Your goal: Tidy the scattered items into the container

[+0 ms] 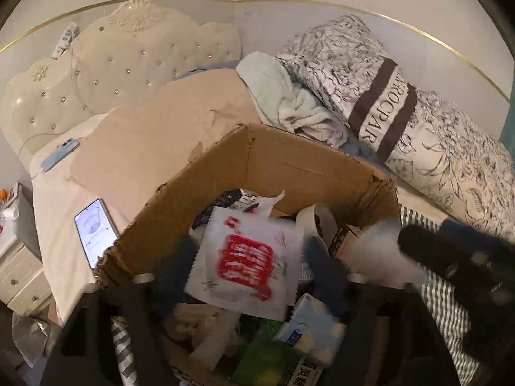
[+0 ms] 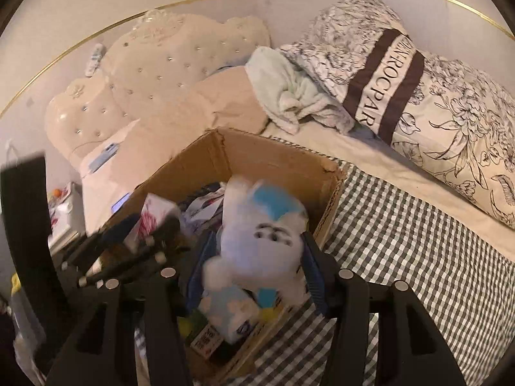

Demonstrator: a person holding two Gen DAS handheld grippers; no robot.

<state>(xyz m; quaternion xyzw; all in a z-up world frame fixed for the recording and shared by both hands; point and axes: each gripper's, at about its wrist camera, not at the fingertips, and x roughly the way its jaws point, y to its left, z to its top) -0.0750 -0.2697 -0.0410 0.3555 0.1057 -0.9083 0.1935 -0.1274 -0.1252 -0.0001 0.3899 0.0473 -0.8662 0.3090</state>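
Observation:
An open cardboard box (image 1: 289, 160) stands on the bed, holding several packets, a tissue pack (image 1: 312, 325) and a green box (image 1: 270, 360). My left gripper (image 1: 254, 267) is shut on a white packet with a red print (image 1: 248, 263), held over the box. My right gripper (image 2: 257, 254) is shut on a white and blue plush toy (image 2: 257, 234), held over the box (image 2: 273, 157) near its right side. The right gripper also shows in the left wrist view (image 1: 450, 254), at the box's right edge. The left gripper shows at the left of the right wrist view (image 2: 141, 234).
A lit phone (image 1: 96, 231) lies left of the box, another phone (image 1: 59, 154) farther back. A flat cardboard sheet (image 1: 161, 141) lies behind the box. A mint towel (image 1: 283, 96) and a floral pillow (image 1: 402, 112) lie at the back right. A checked cloth (image 2: 402, 234) covers the bed at right.

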